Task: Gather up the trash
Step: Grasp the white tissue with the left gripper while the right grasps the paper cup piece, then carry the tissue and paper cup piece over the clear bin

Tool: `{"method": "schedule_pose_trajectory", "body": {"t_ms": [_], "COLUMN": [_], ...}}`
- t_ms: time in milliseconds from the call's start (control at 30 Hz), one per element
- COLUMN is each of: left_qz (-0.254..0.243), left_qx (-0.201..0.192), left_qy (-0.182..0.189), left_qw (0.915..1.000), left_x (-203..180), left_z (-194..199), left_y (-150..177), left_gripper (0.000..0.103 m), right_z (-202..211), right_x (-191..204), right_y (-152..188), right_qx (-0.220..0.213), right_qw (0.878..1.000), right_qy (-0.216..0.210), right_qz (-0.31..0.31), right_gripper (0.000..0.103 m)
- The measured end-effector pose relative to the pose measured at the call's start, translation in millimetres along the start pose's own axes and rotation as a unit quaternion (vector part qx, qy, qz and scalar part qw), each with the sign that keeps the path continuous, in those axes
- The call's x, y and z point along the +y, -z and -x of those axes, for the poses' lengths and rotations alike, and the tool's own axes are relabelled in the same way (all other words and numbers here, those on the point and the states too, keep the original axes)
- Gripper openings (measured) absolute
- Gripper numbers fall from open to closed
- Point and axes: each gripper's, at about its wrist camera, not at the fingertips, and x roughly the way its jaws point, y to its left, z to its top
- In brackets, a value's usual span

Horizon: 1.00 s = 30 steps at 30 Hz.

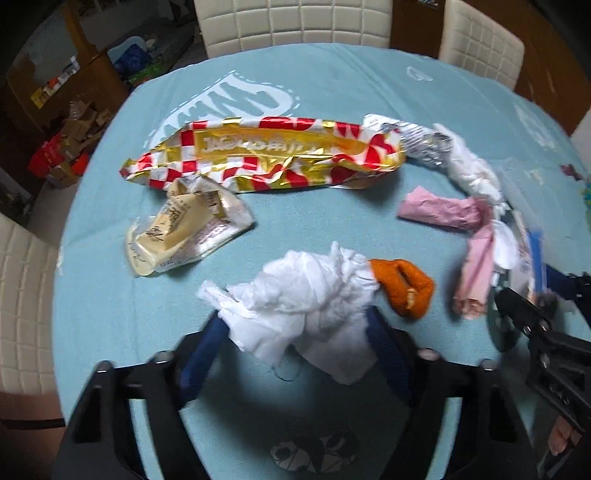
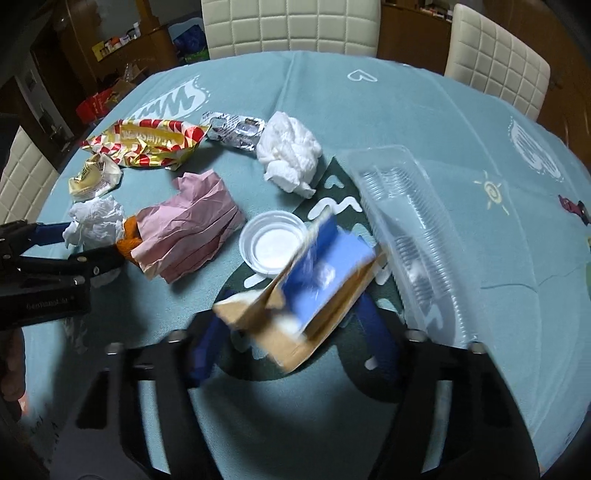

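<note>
On a round table under a pale blue printed cloth (image 1: 295,92), the left gripper (image 1: 295,325) has its two blue fingers (image 1: 201,354) closed around a crumpled white paper tissue (image 1: 295,295), which bulges out between and above them. An orange peel-like scrap (image 1: 406,288) touches the tissue's right edge. Beyond lie a long red, white and gold foil wrapper (image 1: 266,155), a cream-coloured crumpled plastic packet (image 1: 184,232) just in front of it, and a silver foil wrapper (image 1: 417,142) at the long wrapper's right end.

The right gripper (image 2: 291,306) clamps a torn blue and brown cardboard box (image 2: 314,280), tilted and blurred (its far edge overlaps a white round plastic lid (image 2: 266,243)). Just right of the box lies a clear ribbed plastic tray (image 2: 406,206), reaching away across the cloth. To the left sits a crumpled pink paper bag (image 2: 192,232), and farther back a second white tissue wad (image 2: 288,155). Cream quilted chairs (image 2: 291,26) stand around the far side of the table.

In the right wrist view the left gripper appears at the left edge with its tissue, near the pink bag.
</note>
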Motion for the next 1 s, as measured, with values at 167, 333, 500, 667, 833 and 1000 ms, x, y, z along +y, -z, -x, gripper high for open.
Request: {"method": "schedule_pose_trajectory", "body": {"t_ms": [167,333,500,667,833,1000], "left_qz": [-0.028,-0.008,0.007,0.014,0.013,0.014], "left_qx": [0.0,0.003,0.004,-0.002,-0.01,-0.019], "left_qy": [0.01,0.042,0.044,0.043,0.043,0.04], "left_qw": [0.9996,0.9991,0.999,0.999,0.999,0.9989], "left_x": [-10.4,-5.2,2.9,9.9,13.0,18.4], "left_z": [8.8,22.2,36.0,48.5,61.9,74.4], "left_y": [9.4,30.6,51.4,65.7,80.7,96.0], "left_gripper": [0.006,0.004,0.004,0.004,0.004,0.004], "right_z": [9.1,27.6,44.8,60.0,73.0,80.0], "right_x": [-3.5,5.1,16.6,33.1,52.4,72.3], "right_y": [6.9,19.4,32.7,44.4,52.5,59.9], "right_qx": [0.0,-0.012,-0.017,-0.024,-0.031,-0.03], "right_qw": [1.0,1.0,0.999,0.999,0.997,0.995], "right_qy": [-0.011,-0.022,-0.028,-0.037,-0.052,-0.065], "right_qz": [-0.006,0.003,0.013,0.027,0.046,0.063], "right_gripper": [0.038,0.036,0.036,0.035,0.035,0.035]}}
